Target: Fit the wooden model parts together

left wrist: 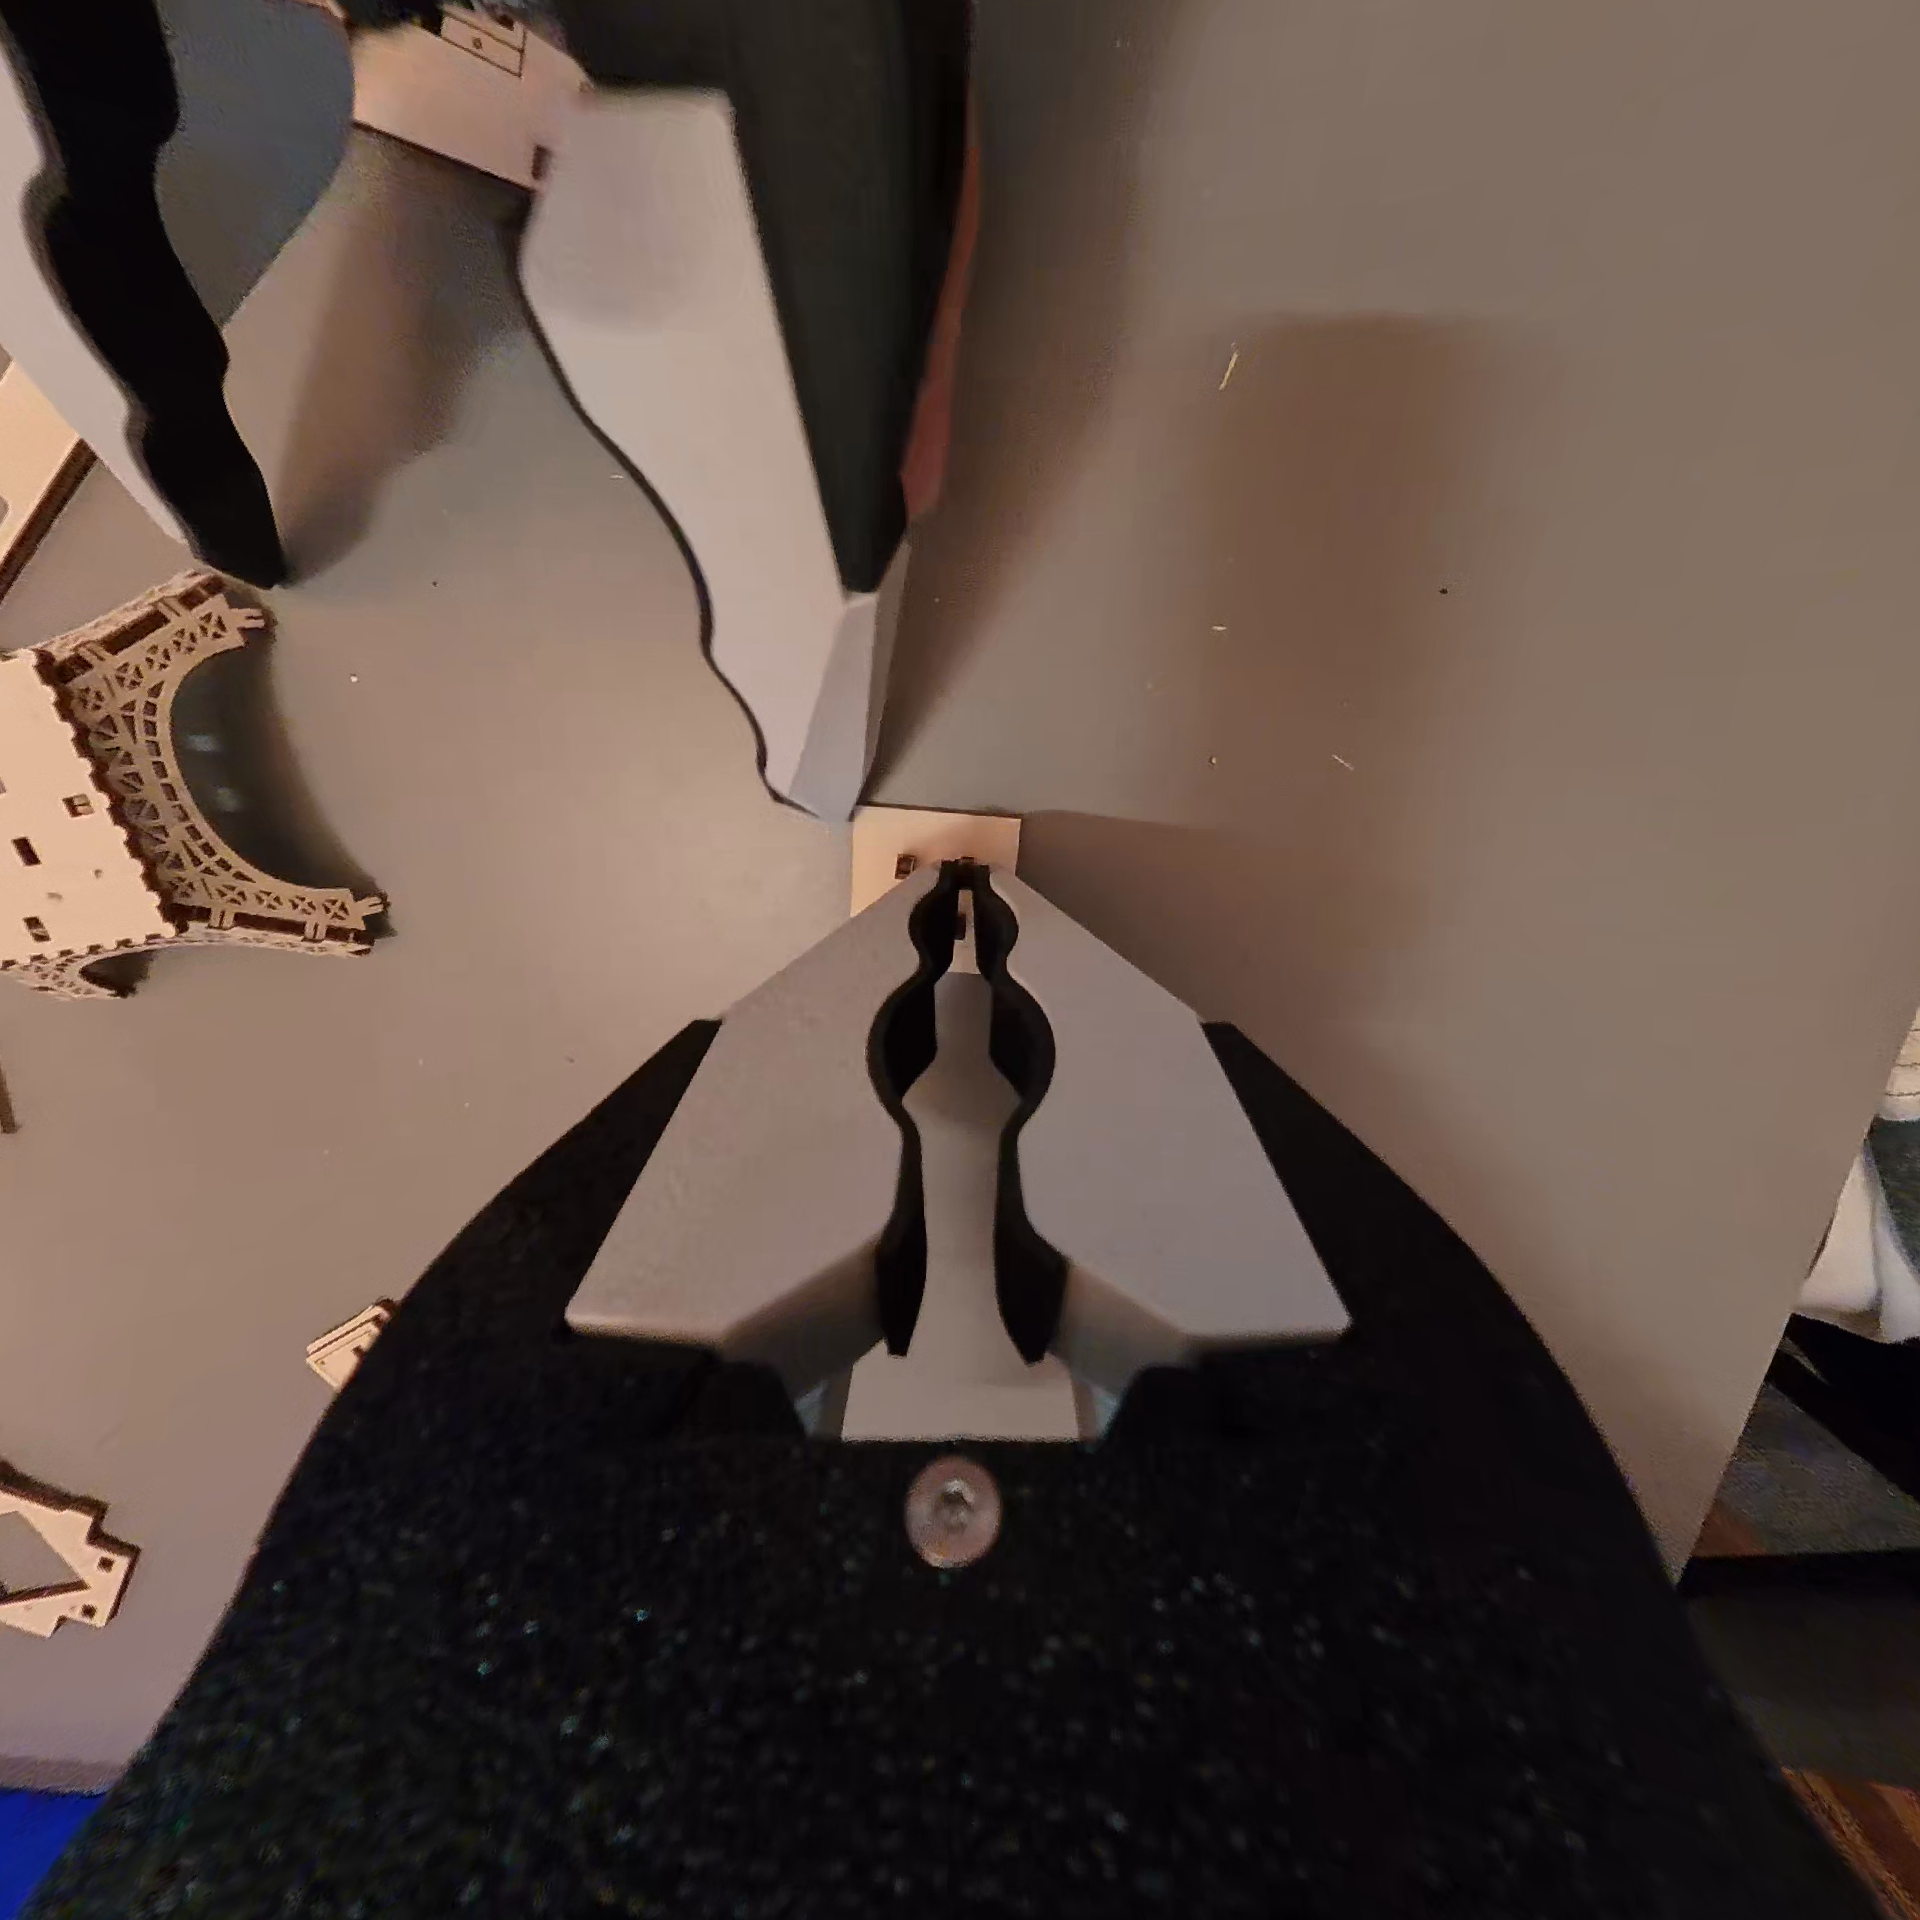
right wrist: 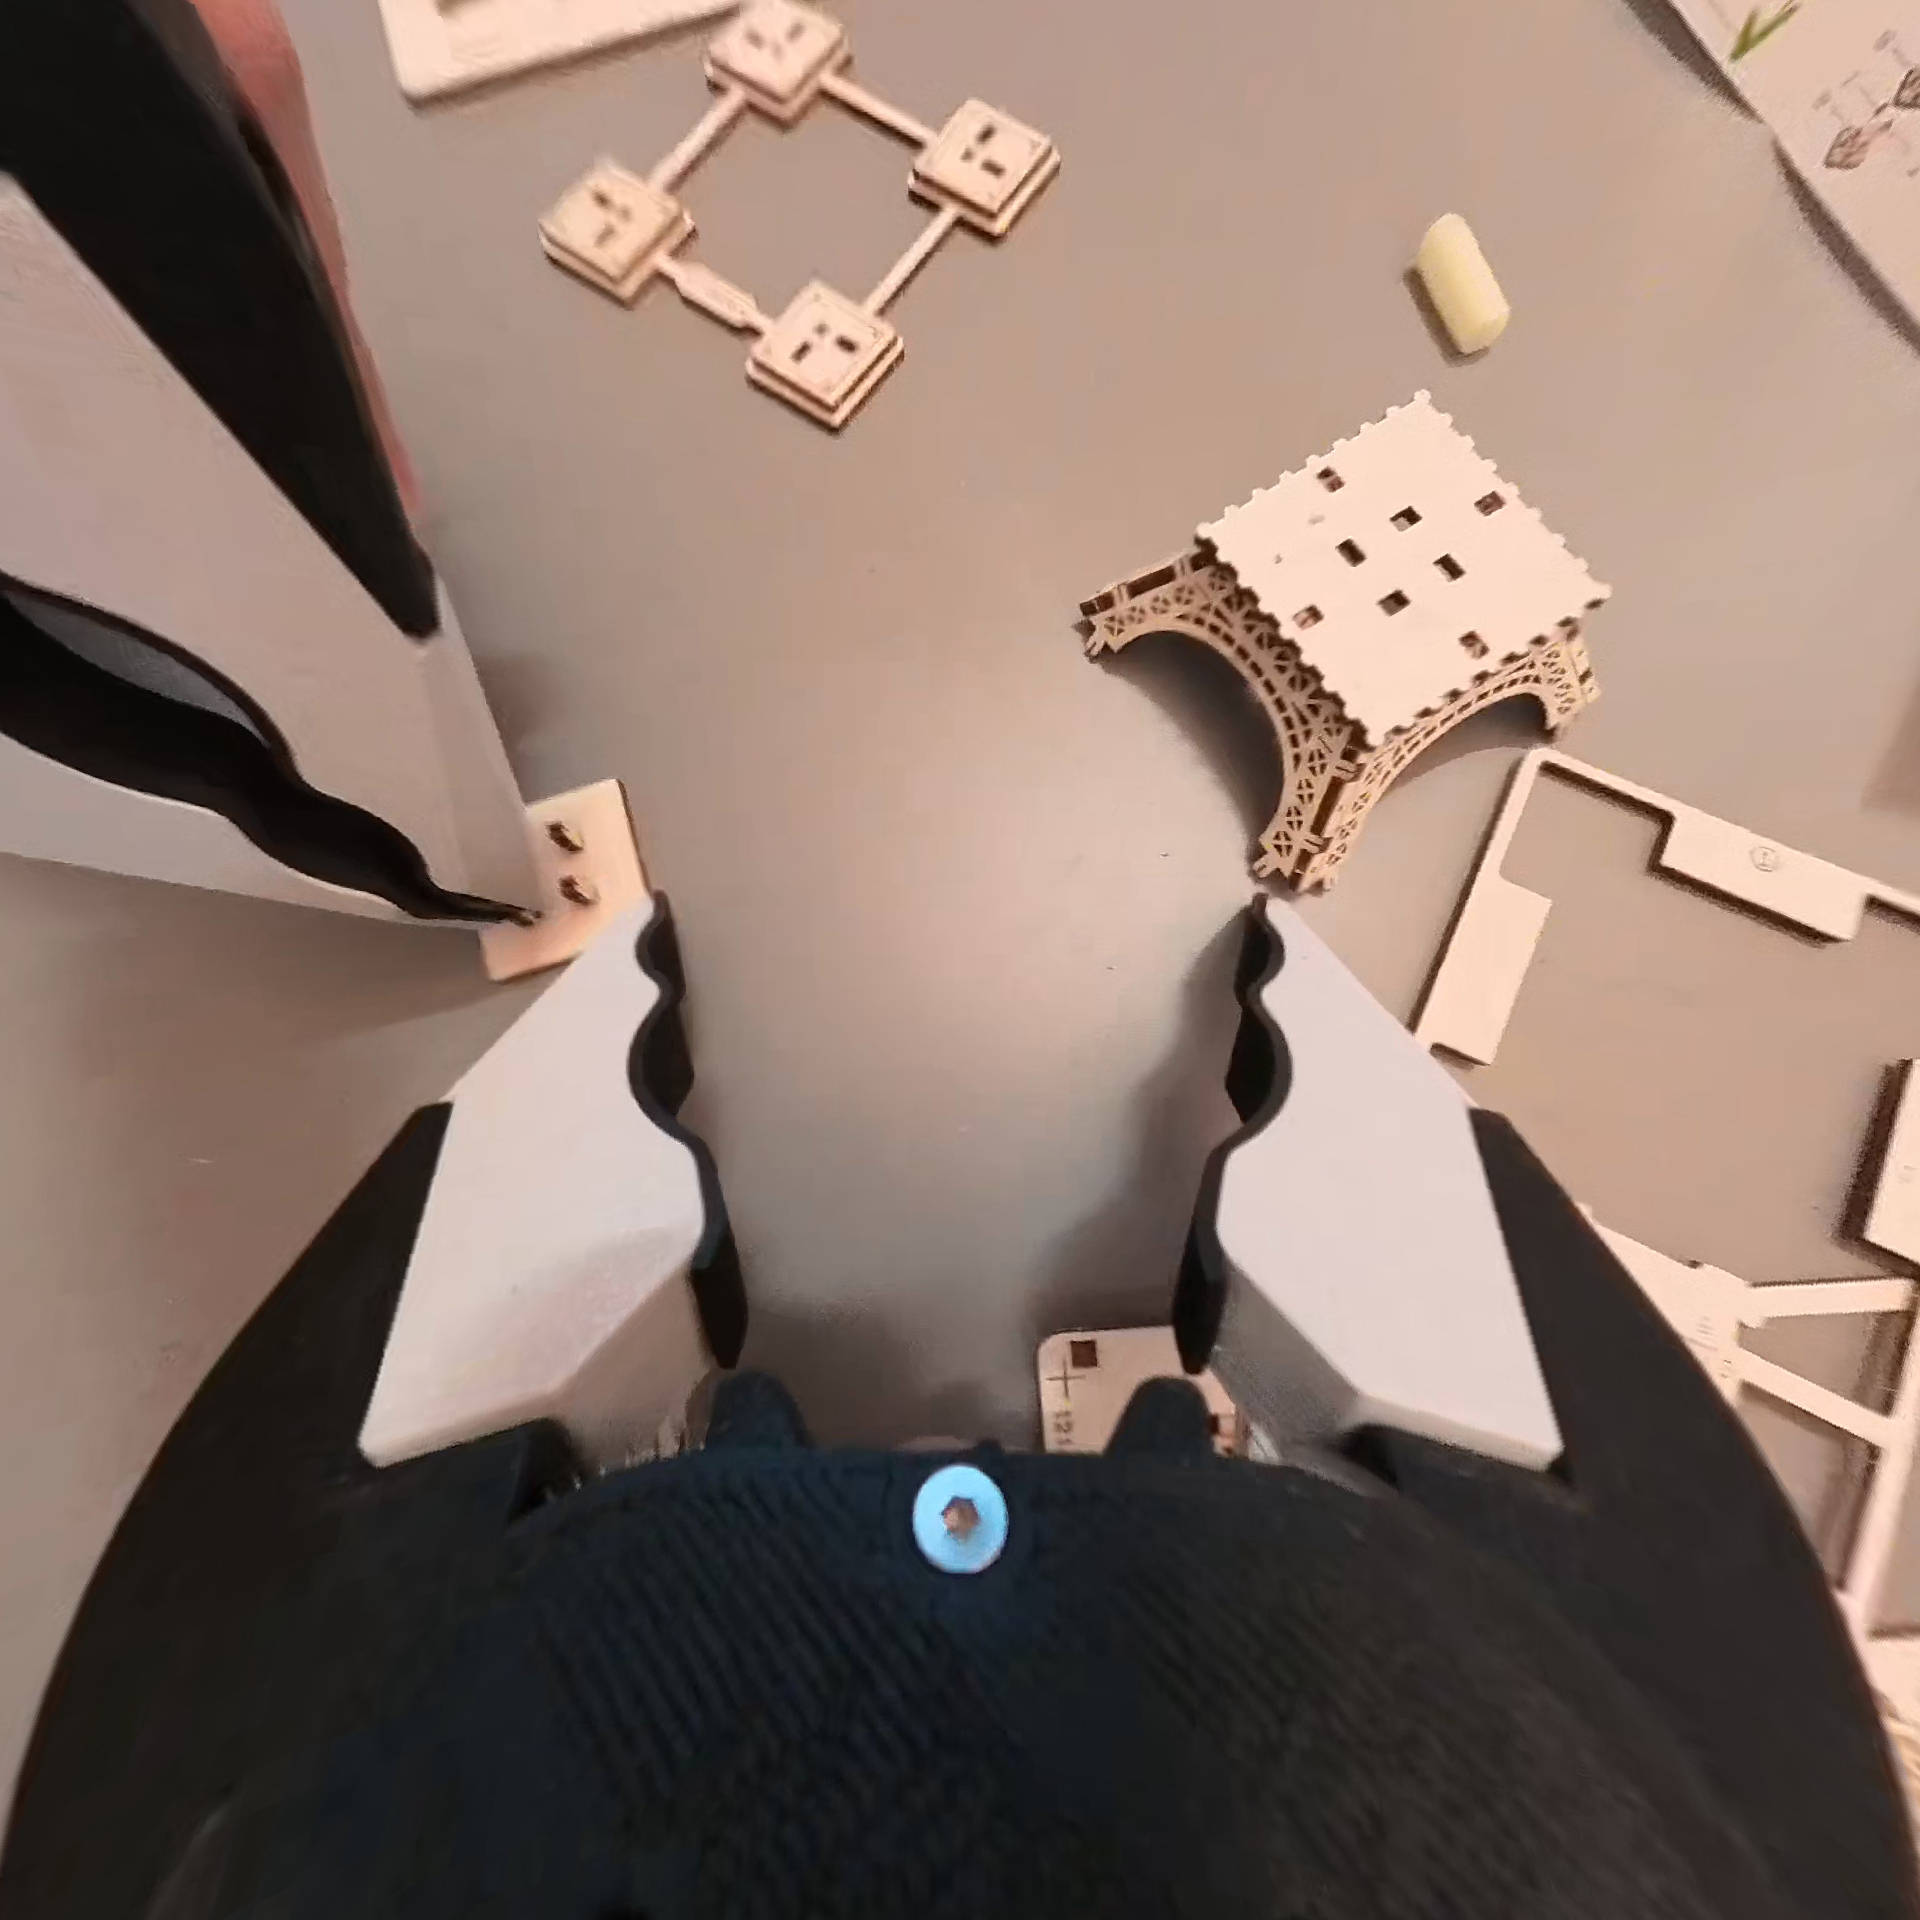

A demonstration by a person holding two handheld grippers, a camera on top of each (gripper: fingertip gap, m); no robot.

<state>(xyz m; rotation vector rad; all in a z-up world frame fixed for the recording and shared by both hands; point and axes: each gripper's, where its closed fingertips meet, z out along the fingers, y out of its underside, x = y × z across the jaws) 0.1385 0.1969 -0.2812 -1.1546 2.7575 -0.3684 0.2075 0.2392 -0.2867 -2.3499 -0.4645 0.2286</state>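
Note:
My left gripper (left wrist: 961, 878) is shut on a small pale wooden plate (left wrist: 925, 840) with small slots, held just above the grey table (left wrist: 582, 1039). It also shows in the right wrist view (right wrist: 520, 914), pinching the same plate (right wrist: 597, 831). My right gripper (right wrist: 956, 925) is open and empty; its left fingertip (right wrist: 655, 935) is right beside the plate. In the left wrist view the right gripper (left wrist: 535, 681) comes in from the top, jaws wide. The arched lattice tower base (right wrist: 1351, 665) stands on the table to the right and shows in the left wrist view (left wrist: 156, 810).
A square wooden frame with four corner pads (right wrist: 800, 229) lies farther away. A pale yellow cylinder (right wrist: 1455, 296) and paper sheets (right wrist: 1849, 125) lie at the far right. Punched-out wooden sheets (right wrist: 1662, 914) lie on the right. Small loose pieces (left wrist: 348, 1340) lie left; the table edge (left wrist: 1766, 1351) is right.

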